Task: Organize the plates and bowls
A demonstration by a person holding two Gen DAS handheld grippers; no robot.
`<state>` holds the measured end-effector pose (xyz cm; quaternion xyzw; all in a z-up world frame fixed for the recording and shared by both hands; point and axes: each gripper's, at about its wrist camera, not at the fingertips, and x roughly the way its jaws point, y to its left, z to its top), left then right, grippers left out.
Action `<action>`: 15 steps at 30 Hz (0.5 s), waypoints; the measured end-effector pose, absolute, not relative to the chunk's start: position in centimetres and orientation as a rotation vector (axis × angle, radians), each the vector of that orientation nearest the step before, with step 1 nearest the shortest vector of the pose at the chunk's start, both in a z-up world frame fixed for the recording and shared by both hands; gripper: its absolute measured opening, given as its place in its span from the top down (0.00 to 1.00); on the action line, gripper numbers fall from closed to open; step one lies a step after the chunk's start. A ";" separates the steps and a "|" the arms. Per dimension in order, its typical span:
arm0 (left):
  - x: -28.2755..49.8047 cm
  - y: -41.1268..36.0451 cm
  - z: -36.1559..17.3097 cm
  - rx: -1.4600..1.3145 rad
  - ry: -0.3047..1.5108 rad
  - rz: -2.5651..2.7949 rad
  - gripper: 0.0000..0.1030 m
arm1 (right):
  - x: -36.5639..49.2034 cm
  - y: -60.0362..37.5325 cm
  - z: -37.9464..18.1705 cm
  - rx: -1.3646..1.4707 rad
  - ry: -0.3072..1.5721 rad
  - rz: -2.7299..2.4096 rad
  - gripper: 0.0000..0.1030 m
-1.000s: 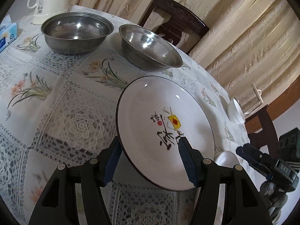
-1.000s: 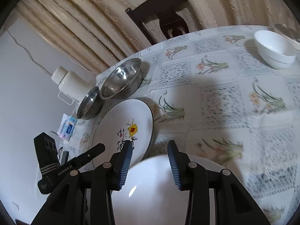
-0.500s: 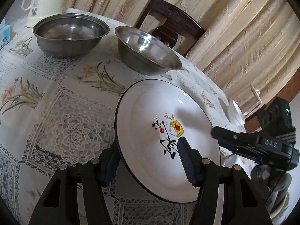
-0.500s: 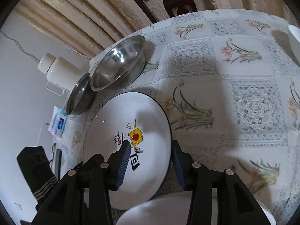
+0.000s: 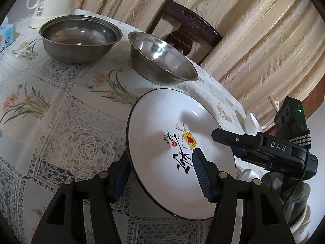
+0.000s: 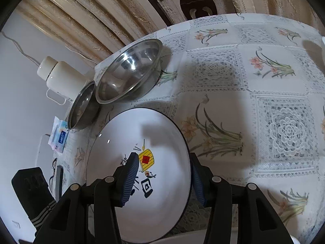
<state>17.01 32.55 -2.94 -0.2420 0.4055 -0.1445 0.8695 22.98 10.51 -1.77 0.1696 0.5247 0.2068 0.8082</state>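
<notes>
A white plate with a dark rim and a painted motif (image 5: 172, 122) hangs tilted above the tablecloth. My left gripper (image 5: 160, 174) is shut on its near rim, one finger on top and the other underneath. My right gripper (image 6: 162, 180) is open and straddles the opposite rim of the same plate (image 6: 121, 142), one pad over the motif and one behind the edge. From the left wrist view the right gripper (image 5: 233, 144) reaches in over the plate's right side. Part of a plain white plate (image 6: 193, 239) shows below the right gripper.
Two steel bowls (image 5: 81, 36) (image 5: 162, 59) stand side by side at the far side of the round table (image 5: 61, 109). A cream kettle (image 5: 50, 0) and a tissue pack (image 6: 60, 138) sit behind them. A dark wooden chair (image 5: 182, 30) stands before the curtains.
The left gripper has carried the painted plate toward the right gripper. The right gripper has come forward off the plain white plate, and its fingers now straddle the painted plate's rim.
</notes>
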 end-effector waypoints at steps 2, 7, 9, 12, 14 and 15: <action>17.0 32.6 -2.9 -0.508 0.847 -0.295 0.42 | 23.1 10.6 -1.7 0.364 1.115 0.450 0.48; 16.8 32.7 -2.8 -0.499 0.842 -0.288 0.42 | 23.3 10.9 -1.9 0.344 1.115 0.460 0.48; 16.8 32.6 -2.8 -0.492 0.841 -0.287 0.42 | 23.3 10.8 -2.2 0.355 1.130 0.472 0.48; 16.8 32.7 -2.9 -0.503 0.845 -0.288 0.42 | 23.2 10.8 -2.7 0.337 1.139 0.465 0.51; 16.8 32.7 -3.0 -0.509 0.849 -0.288 0.42 | 23.1 10.8 -2.9 0.331 1.141 0.463 0.53; 16.8 32.7 -3.0 -0.509 0.850 -0.288 0.42 | 23.1 10.8 -2.9 0.327 1.140 0.464 0.54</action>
